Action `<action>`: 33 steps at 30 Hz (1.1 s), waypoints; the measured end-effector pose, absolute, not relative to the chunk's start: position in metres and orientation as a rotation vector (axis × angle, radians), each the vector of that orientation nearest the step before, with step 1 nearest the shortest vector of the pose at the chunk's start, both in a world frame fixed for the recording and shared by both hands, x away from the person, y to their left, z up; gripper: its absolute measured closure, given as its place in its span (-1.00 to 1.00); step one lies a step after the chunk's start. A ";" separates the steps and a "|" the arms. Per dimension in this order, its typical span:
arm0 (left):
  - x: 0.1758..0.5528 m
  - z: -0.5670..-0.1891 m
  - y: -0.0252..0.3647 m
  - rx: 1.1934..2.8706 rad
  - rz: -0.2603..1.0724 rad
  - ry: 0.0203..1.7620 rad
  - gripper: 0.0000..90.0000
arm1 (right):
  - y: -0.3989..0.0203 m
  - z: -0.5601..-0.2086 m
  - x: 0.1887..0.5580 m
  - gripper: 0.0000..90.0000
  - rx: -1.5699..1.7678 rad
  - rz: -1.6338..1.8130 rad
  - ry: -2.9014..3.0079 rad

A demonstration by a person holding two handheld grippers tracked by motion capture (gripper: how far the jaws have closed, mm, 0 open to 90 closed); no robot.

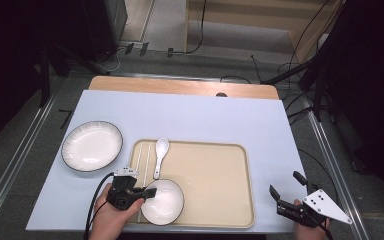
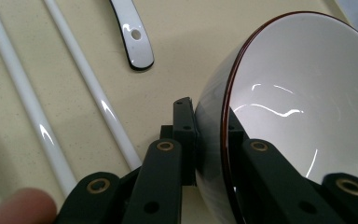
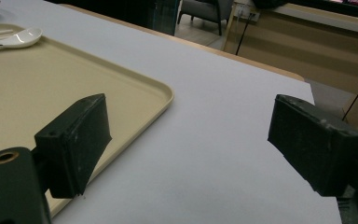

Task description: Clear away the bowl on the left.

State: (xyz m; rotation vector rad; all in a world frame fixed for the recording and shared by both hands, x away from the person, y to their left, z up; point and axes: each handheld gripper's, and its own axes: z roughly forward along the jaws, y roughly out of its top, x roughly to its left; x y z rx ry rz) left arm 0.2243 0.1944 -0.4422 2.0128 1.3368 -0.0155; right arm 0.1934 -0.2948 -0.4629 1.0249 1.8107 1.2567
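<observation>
Fingers [image 2: 186,135] of our left gripper [image 1: 141,192] pinching the bowl [image 1: 164,201] rim (over the tray [image 1: 220,175]), our right gripper [image 1: 286,192] resting spread, holding nothing.

A white-covered table [image 1: 205,115] carries a beige tray [image 1: 220,175] and, seemingly empty, a plate [image 1: 92,145].

Left gripper [image 1: 142,194] jaws clamped, right gripper [image 1: 286,190] jaws apart.

Tray [image 1: 220,200] lies bottom centre of the frame on the bench [image 1: 205,115]. Bowl [image 1: 163,201] sits in the tray's lower left corner, spoon [image 1: 159,155] above it, chopsticks [image 1: 141,159] left of spoon. Plate [image 1: 91,145] lies left of tray, apart from it.
</observation>
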 end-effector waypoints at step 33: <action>0.248 -0.418 0.249 1.769 0.184 1.289 -0.71 | -0.296 -0.464 0.194 -0.71 1.034 1.248 1.810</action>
